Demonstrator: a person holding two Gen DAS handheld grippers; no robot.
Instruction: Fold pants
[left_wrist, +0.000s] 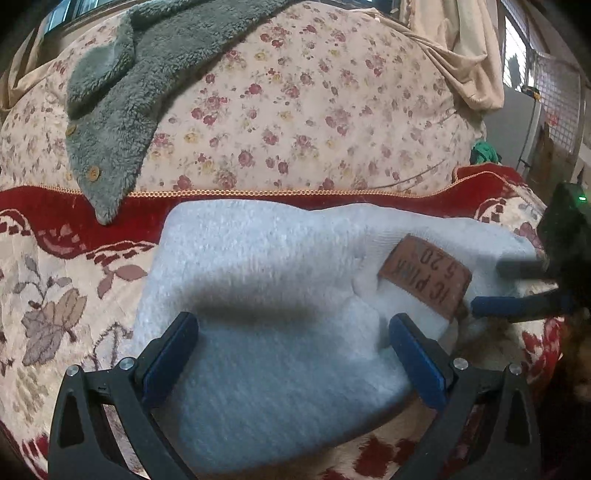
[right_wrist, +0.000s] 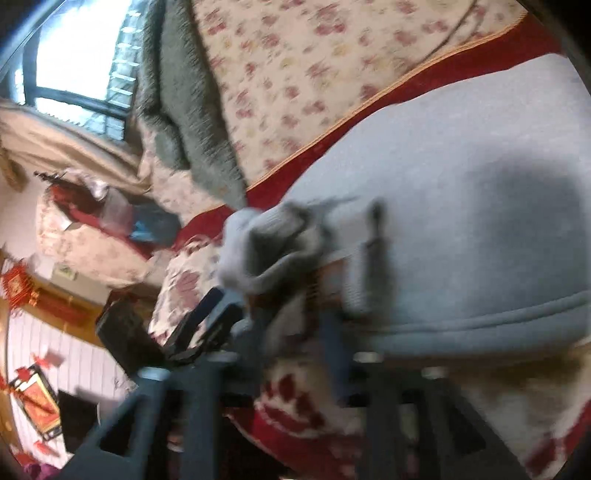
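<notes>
While the floral quilt (left_wrist: 295, 103) fills the far side of the bed, a red patterned blanket (left_wrist: 55, 258) covers the near part, and the folded grey pants (left_wrist: 258, 288) lie on it. A green fleece garment (left_wrist: 118, 92) lies far left. A brown label (left_wrist: 424, 275) marks the pants' right end. Left gripper (left_wrist: 293, 332) spreads wide over them; right gripper (left_wrist: 517, 288) gapes beside the label, empty.

Bkgd: sofa seat w/ red-and-cream leaf-patterned woven cover (left_wrist: 55, 295); far side, backrest in cream rose-print fabric (left_wrist: 295, 110) w/ orange braid trim. Beige curtain (left_wrist: 469, 55) far right beside meshed window (left_wrist: 554, 92). Bright barred window (right_wrist: 74, 55) far left in right wrist view; pale floor (right_wrist: 48, 350) blurred.
</notes>
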